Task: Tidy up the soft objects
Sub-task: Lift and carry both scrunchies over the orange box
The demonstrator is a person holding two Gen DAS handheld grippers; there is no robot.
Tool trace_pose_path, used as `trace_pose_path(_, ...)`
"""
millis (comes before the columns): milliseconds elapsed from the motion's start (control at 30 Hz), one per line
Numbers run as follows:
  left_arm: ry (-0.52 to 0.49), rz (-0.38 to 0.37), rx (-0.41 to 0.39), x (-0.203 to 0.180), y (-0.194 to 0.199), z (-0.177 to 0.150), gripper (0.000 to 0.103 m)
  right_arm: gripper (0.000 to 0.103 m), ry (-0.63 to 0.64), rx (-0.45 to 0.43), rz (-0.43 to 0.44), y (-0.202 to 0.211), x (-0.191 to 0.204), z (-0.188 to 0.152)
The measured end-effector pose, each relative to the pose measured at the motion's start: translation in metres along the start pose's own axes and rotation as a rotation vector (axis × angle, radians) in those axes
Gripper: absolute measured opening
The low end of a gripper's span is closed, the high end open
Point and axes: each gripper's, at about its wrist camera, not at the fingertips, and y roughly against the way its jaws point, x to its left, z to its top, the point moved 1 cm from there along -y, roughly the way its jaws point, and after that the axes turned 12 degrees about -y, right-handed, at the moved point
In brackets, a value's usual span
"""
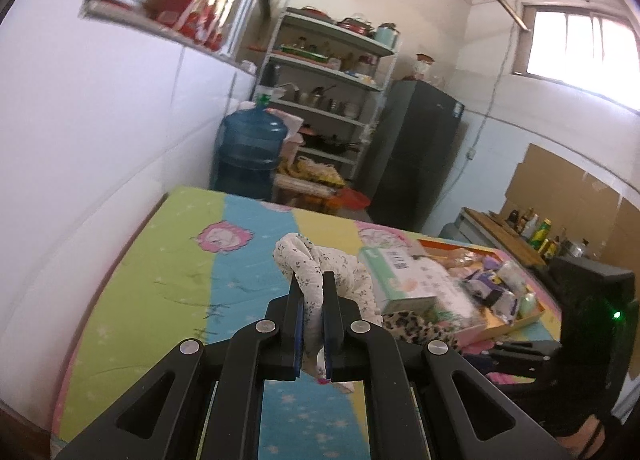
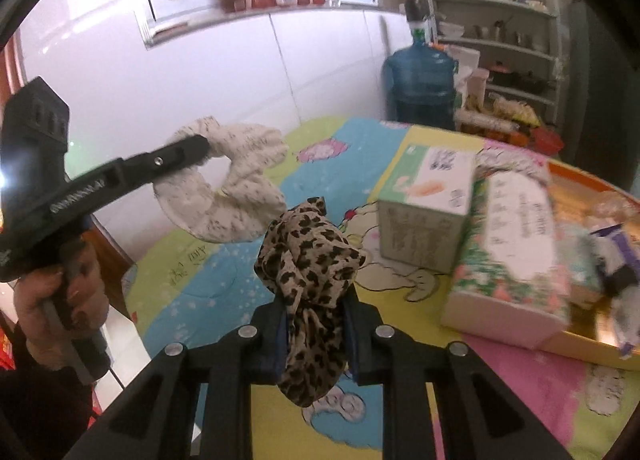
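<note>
My left gripper (image 1: 312, 280) is shut on a white floral scarf (image 1: 320, 260) and holds it above the colourful play mat (image 1: 160, 260). In the right wrist view the same scarf (image 2: 232, 187) hangs bunched from the left gripper (image 2: 202, 145) at the left. My right gripper (image 2: 314, 300) is shut on a leopard-print scarf (image 2: 312, 260), lifted above the mat (image 2: 400, 300). The leopard scarf also shows in the left wrist view (image 1: 416, 326), low at the right.
A green tissue box (image 2: 428, 199) and a flowered tissue pack (image 2: 516, 244) lie in an orange tray (image 2: 576, 344) at the right with several small packets. A blue water jug (image 1: 250, 151), shelves (image 1: 328, 91) and a dark fridge (image 1: 416, 147) stand beyond the mat.
</note>
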Motion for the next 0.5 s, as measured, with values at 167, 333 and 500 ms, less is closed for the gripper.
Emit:
trace_pose_path(167,-0.044,-0.065,-0.011,-0.032,-0.002,0.011,0.007,0.023,-0.022,-0.058,-0.032,0.042,-0.017,-0.002)
trace_pose_path(333,-0.087,-0.154,-0.018,-0.076,-0.013,0.024,0.007,0.023,-0.067,-0.12,-0.102,0.082,-0.051,-0.004)
trace_pose_path(500,-0.119,-0.221,-0.021,-0.118,-0.031,0.034,0.007,0.023,-0.131,-0.184,-0.181,0.116,-0.098,-0.002)
